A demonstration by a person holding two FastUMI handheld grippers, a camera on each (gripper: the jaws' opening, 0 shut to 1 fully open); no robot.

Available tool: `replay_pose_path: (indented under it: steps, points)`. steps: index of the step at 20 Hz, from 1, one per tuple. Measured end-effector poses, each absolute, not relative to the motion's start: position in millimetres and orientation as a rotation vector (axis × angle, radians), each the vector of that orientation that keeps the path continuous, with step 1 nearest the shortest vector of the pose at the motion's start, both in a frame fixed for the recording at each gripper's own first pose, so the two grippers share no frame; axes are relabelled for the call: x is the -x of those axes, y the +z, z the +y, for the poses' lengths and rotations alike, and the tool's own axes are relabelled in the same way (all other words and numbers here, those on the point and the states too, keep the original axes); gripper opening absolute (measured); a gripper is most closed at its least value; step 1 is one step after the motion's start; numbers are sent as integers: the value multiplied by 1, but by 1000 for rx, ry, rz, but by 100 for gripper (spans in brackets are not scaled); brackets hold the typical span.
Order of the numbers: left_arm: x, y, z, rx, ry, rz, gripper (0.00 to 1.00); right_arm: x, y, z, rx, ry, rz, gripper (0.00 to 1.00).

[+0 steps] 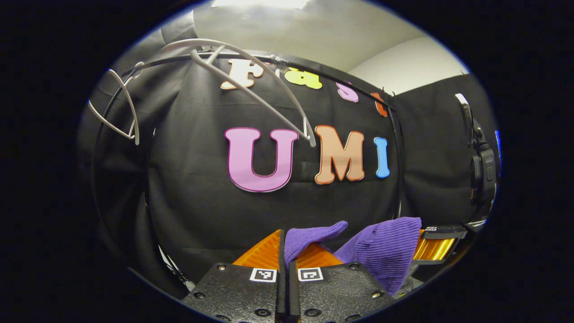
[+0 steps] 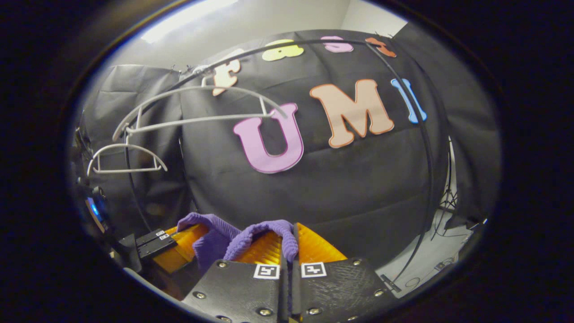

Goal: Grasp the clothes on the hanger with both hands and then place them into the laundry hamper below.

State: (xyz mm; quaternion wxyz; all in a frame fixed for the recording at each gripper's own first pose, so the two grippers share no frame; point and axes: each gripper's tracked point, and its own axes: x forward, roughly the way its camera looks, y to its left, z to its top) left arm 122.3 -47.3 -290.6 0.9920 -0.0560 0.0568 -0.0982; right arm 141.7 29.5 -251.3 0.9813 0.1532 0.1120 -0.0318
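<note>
between both grippers, purple garment point(image 1: 381, 251) (pinched)

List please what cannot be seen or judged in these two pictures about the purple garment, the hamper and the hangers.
- Purple garment: in the left gripper view, the left gripper covers its lower part, so its type is unclear. The right gripper does so in the right gripper view.
- Laundry hamper: it lies below both views' bottom edges; its position cannot be judged.
- Hangers: their hooks on the rail are too small to make out.
</note>
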Motion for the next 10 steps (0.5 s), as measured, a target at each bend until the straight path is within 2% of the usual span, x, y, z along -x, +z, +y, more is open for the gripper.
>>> replay_pose_path:
  steps: [4, 10]
  points:
    - [-127, -340, -46, 113, -214, 214, 4, -152, -305, 37, -318, -44, 307, 4]
    - [-124, -428, -35, 132, -181, 370, 5, -150, -392, 30, -319, -95, 462, 4]
